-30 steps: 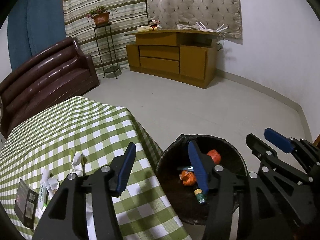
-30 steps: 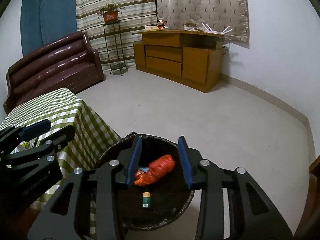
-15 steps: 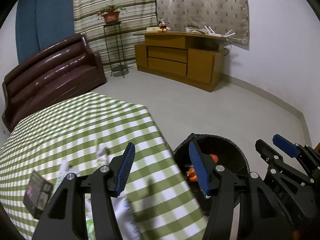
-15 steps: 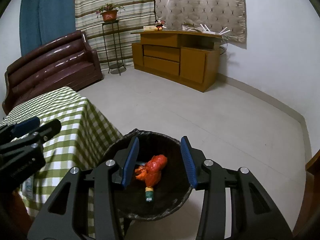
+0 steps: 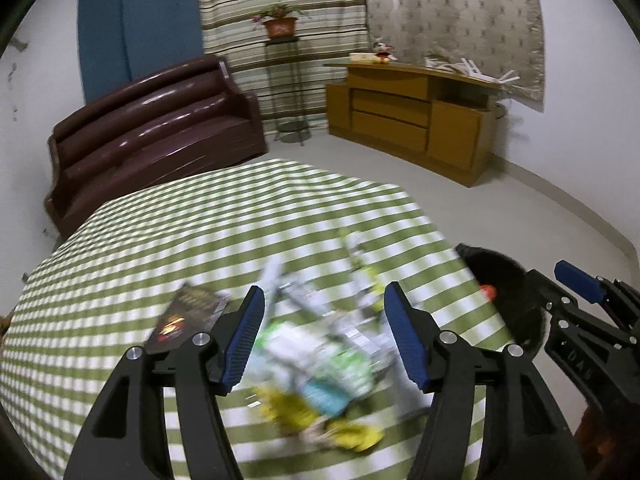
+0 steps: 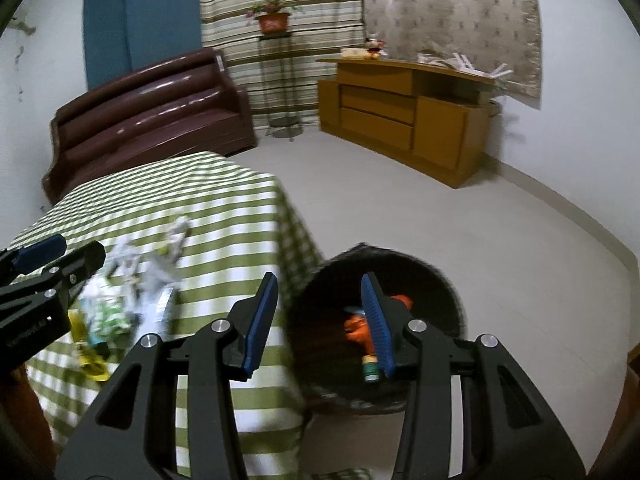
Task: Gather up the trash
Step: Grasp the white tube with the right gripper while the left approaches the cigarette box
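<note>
The left gripper [image 5: 324, 334] tips downward over the checked desk [image 5: 168, 240], its jaws opening, wide apart with nothing pressed between the pads. Framed between them and below lies the trash pile [image 5: 320, 356], a motion-blurred heap of white, green and yellow wrappers resting on the cloth. At about nine o'clock from the pile sits a dark packet [image 5: 186, 314], flat on the desk. Over to the right gripper [image 6: 318, 318]: angled down as well, jaws part-way open and empty, straddling the desk's corner and the black bin [image 6: 436, 280] on the floor beside it. Inside the bin, an orange wrapper [image 6: 356, 326] and a small green-labelled bottle [image 6: 370, 368] lie at the bottom. From this side the trash pile [image 6: 124, 304] is at nine o'clock from the bin, still up on the desk.
</note>
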A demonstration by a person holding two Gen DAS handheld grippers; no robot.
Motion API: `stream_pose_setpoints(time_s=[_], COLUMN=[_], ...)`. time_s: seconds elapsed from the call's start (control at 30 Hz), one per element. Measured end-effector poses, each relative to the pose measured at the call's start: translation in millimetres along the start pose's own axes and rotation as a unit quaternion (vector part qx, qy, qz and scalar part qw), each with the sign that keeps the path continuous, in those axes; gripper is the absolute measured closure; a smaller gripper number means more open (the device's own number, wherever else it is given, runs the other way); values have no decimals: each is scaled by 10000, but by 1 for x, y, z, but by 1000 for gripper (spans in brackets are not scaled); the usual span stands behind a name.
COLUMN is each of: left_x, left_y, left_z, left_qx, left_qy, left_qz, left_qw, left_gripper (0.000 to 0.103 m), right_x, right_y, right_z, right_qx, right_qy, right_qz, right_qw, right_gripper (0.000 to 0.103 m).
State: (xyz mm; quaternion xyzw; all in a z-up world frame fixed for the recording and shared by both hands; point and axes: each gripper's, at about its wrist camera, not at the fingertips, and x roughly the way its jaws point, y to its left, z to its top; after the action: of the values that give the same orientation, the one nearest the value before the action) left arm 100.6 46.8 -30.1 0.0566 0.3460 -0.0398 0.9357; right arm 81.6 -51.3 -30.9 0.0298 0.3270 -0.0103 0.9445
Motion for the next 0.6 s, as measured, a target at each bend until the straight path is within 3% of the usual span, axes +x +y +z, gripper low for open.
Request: stream_pose_setpoints(time_s=[0.27,0.6], left_x=[-12,-8], left_y=[56,105], left_z=[-25,-48], left_qx=[-304,-602], left_qy=[91,317], left_qz=[443,712], left_qw=[9985,9951], left_gripper=[39,35], right_x=[0,11], right_y=[47,79], right_z=[-4,-13], right_qx=[-316,-519], right_qy=[171,527], right_qz=[383,383], right_qw=[9986,9965], right_gripper=[60,60])
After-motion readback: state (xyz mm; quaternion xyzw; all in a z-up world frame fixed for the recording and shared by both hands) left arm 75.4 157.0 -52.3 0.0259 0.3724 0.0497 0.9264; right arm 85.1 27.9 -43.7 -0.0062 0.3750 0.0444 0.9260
